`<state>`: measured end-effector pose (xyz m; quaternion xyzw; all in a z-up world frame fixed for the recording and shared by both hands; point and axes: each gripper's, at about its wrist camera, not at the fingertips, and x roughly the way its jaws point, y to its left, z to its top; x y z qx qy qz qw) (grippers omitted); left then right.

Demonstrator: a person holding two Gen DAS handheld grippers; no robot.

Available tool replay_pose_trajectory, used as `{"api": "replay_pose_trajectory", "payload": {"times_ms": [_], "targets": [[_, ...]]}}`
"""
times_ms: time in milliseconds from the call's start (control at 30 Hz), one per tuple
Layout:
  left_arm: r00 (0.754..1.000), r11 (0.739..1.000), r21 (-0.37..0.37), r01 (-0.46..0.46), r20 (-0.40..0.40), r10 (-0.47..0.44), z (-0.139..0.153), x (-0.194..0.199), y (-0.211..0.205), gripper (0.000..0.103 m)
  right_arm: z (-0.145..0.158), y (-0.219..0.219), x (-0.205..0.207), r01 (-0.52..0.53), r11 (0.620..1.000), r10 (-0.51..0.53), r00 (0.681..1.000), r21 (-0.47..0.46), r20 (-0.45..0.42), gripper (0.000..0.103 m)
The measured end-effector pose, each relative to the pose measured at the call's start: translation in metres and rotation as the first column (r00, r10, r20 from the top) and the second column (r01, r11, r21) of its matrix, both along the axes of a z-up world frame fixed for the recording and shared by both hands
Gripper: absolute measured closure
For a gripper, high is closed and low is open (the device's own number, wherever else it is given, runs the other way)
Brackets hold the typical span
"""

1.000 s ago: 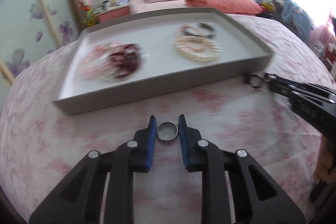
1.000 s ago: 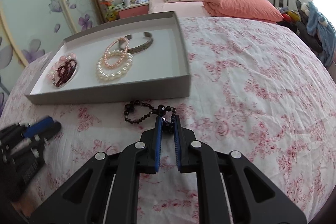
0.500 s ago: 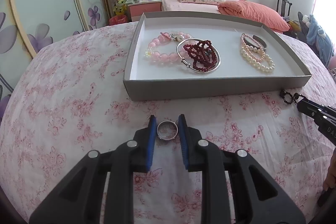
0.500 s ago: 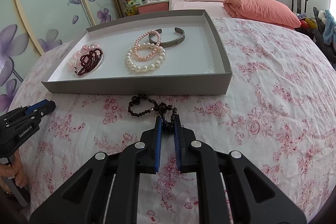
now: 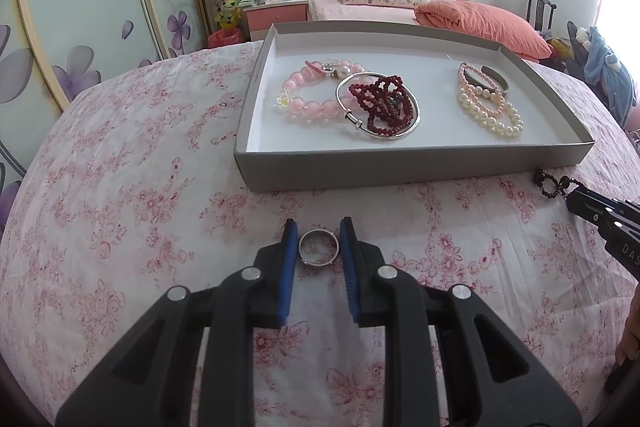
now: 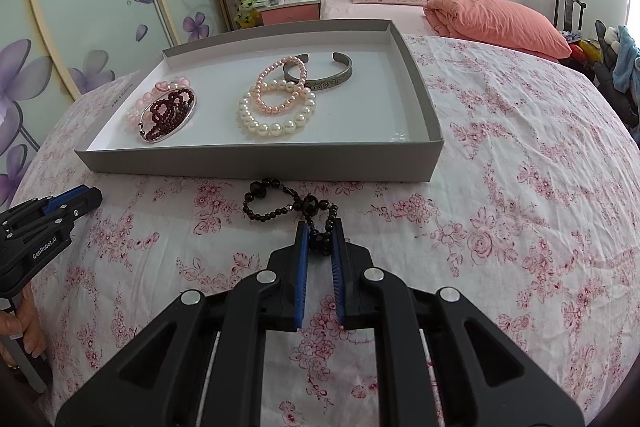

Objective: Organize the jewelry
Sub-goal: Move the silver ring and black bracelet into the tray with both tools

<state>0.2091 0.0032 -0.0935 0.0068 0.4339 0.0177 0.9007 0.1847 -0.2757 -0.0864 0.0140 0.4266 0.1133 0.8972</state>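
Observation:
My left gripper [image 5: 319, 235] is shut on a silver ring [image 5: 319, 248], held between its blue pads just above the floral cloth, short of the tray's near wall. My right gripper [image 6: 319, 235] is shut on a black bead bracelet [image 6: 280, 201], whose loop lies on the cloth by the tray's near wall; it also shows in the left wrist view [image 5: 554, 183]. The grey tray [image 5: 400, 165] [image 6: 256, 163] holds a pink bead bracelet [image 5: 308, 99], a silver bangle with dark red beads [image 5: 380, 105], pearl bracelets [image 6: 276, 111] and a metal cuff [image 6: 328, 77].
The table has a pink floral cloth [image 5: 120, 207]. Behind it stand a bed with an orange duvet [image 5: 480, 23], a pink nightstand [image 5: 276, 13] and a sliding wardrobe [image 5: 80, 7]. The left gripper [image 6: 52, 215] shows at the right wrist view's left edge.
Both cameras have swung so the tray sits more to the right and steadier in view. The ring and the black bracelet stay gripped; both grippers stay near the tray's front wall.

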Motion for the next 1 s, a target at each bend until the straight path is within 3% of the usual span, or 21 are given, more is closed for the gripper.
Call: {"api": "replay_pose_trajectory", "payload": {"times_ms": [1000], "targets": [[1.0, 1.0, 0.002, 0.0, 0.0, 0.0, 0.0003, -0.0008, -0.0003, 0.081, -0.0006, 0.0013, 0.0004, 0.0, 1.0, 0.0, 1.0, 0.004, -0.001, 0.091]]}}
